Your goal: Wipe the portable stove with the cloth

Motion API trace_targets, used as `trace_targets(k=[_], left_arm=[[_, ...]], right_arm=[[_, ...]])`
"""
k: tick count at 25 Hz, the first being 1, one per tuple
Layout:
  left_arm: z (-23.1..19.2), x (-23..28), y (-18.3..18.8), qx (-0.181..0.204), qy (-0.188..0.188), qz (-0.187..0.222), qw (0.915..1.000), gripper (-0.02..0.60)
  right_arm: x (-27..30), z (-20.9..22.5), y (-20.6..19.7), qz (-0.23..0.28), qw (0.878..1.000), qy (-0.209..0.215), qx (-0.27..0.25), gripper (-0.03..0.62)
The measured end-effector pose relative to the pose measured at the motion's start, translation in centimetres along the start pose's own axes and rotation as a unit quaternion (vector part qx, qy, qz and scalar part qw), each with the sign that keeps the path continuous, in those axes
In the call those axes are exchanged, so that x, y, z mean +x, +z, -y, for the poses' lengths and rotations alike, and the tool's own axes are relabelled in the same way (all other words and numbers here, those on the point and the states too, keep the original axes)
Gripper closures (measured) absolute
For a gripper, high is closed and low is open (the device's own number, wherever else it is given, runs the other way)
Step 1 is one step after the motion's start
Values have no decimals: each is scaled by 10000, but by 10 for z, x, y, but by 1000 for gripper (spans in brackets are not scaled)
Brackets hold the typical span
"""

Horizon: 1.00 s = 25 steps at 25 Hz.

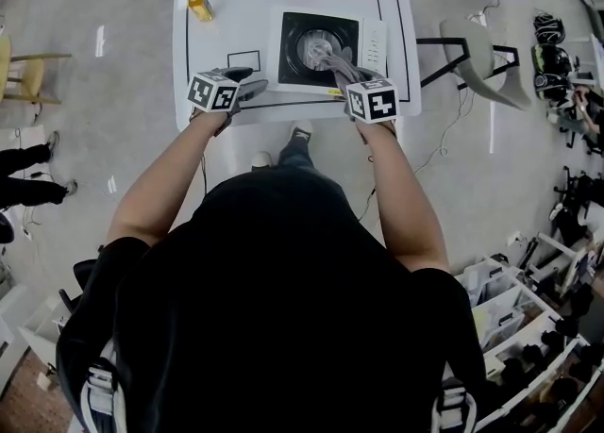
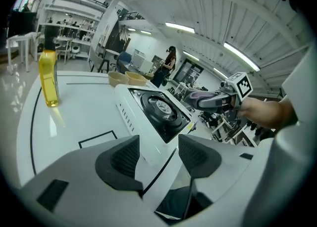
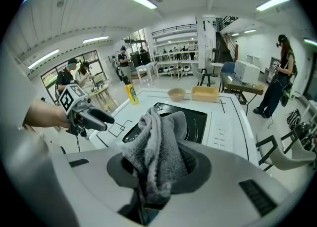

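Right gripper view shows the right gripper [image 3: 159, 169] clamped on the grey cloth [image 3: 161, 144], held over the portable stove [image 3: 200, 117]; the left gripper [image 2: 158, 154] stands open and empty. The cloth looks clear of the surface, so wiping next needs it lowered onto the stove top.

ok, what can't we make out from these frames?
- Head view: whether the cloth touches the portable stove or hangs above it, as it is seen from overhead.
- Right gripper view: most of the burner, hidden by the cloth in the right gripper.
- Head view: control panel markings, too small.
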<state>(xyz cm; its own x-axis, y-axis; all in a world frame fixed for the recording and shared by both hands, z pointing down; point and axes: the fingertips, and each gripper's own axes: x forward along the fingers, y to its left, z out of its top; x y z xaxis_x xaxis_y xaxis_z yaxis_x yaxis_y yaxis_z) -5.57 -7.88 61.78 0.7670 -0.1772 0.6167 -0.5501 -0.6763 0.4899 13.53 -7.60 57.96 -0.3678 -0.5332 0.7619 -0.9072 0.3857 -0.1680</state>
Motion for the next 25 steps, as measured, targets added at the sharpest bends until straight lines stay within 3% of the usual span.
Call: trace_targets(k=[7, 14, 25], left_arm=[[16, -66, 47, 530, 234, 756, 9955, 319], [44, -133, 91, 1077, 371, 1402, 9835, 328], [82, -202, 100, 1548, 459, 1845, 9695, 344]], right_arm=[[-63, -5, 32, 722, 9971, -198, 108, 477], [-119, -24, 53, 1248, 9914, -388, 54, 477], [-187, -56, 61, 1930, 9788, -677, 81, 477]])
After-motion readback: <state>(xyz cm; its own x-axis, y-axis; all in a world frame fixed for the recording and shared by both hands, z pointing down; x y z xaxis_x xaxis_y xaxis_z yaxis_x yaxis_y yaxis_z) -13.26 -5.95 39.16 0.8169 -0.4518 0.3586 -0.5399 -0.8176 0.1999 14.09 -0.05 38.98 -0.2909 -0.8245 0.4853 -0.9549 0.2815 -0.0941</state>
